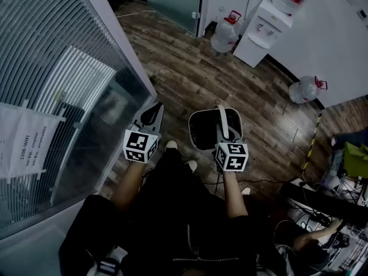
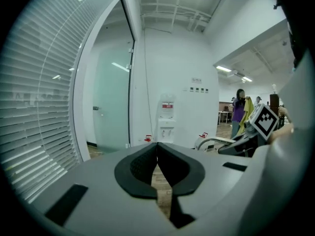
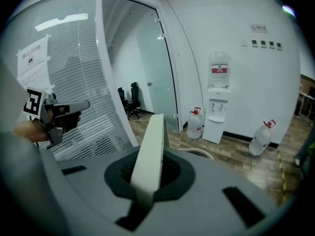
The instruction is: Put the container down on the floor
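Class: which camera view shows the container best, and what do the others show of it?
The head view: nearly the whole container hangs by its handle from the right gripper. The right gripper view shows mainly the handle clamped in its jaws; the left gripper view, only a sliver.

A water dispenser (image 1: 260, 33) stands beside a water jug (image 1: 225, 33).

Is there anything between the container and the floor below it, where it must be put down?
Nothing visible does. The container hangs by its handle from the right claw, and the wooden floor around it is bare. The person's shoes are close beside it; the water bottles stand far off.
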